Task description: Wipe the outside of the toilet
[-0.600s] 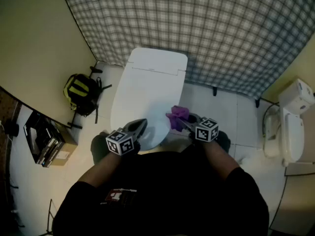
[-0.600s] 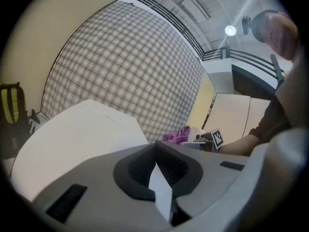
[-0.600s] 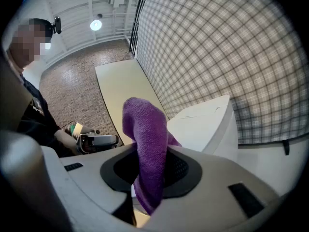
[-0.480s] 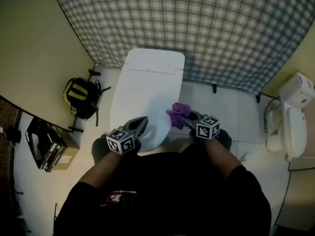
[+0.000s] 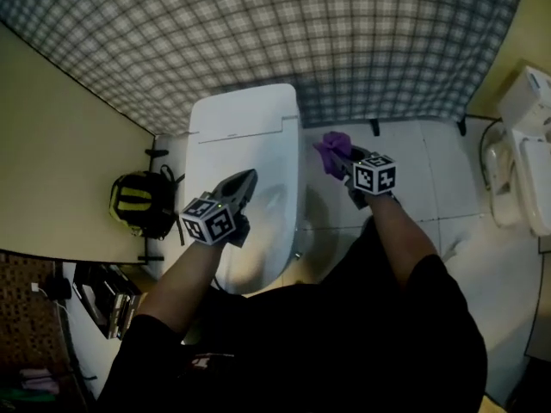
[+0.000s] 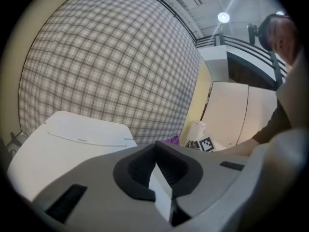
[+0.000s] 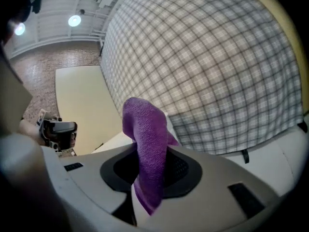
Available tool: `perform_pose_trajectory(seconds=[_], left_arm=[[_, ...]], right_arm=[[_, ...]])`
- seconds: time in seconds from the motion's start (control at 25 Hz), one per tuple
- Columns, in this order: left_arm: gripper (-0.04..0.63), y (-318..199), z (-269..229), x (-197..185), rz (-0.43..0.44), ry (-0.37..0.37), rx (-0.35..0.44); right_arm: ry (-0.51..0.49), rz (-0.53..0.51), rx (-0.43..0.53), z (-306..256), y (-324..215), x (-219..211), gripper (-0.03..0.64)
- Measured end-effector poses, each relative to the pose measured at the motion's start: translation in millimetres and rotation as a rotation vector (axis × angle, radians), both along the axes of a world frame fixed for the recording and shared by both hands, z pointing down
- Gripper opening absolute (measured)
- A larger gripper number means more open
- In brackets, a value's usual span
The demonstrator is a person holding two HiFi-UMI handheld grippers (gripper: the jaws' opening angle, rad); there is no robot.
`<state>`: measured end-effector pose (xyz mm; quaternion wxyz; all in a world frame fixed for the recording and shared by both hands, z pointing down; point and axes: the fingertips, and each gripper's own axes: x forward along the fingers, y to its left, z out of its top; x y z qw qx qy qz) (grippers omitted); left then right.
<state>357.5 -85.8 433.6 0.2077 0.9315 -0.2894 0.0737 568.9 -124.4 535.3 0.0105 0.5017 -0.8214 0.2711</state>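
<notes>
The person's dark sleeves and forearms reach forward from the bottom of the head view, 1 gripper in each hand.

The left gripper [image 5: 244,180] is held over the closed lid of the toilet [image 5: 258,140], toward the lid's left half, its marker cube nearest the person. In its own view the 2 jaws meet at the tips with nothing between them, and the white lid spreads out beyond and to the left. Whether the jaw tips touch the lid cannot be told.

The right gripper [image 5: 346,163] is out to the right of the toilet, over the white tiled floor [image 5: 430,179]. Its jaws are clamped on a purple cloth [image 5: 333,148]; in the right gripper view the cloth [image 7: 146,139] stands up above the jaws in a rounded fold and hangs down between them. From the head view the cloth sits just beside the toilet's right edge, near the back of the bowl, with a strip of floor showing between the 2. The left gripper view catches a scrap of the same purple past its jaws, next to the right gripper's marker cube.

Left of the toilet, a black and yellow backpack [image 5: 138,203] lies on the floor against a beige partition [image 5: 60,162]. At the far right edge stands another white fixture [image 5: 527,149]. Behind everything runs a grey plaid wall [image 5: 301,41], which also fills much of both gripper views.
</notes>
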Motion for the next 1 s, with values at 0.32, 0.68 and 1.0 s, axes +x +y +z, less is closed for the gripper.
perform_pose_trajectory(seconds=[0.32,0.68,1.0], left_arm=[[-0.005,-112.0,30.9,53.4,0.009,-0.134,-0.018],[-0.005,-126.5,74.0,91.7,0.159,-0.198,0.079],[-0.005,-137.5,86.1,80.5,0.137,-0.192,0.06]], right_arm=[[-0.045,0.174,-0.28,162.3,-108.8,60.2,0.104],[-0.087,0.127,-0.492,326.3,-177.5,9.6,0.106],[-0.205,0.099,-0.49,352.3,-218.6,-34.1,0.094]])
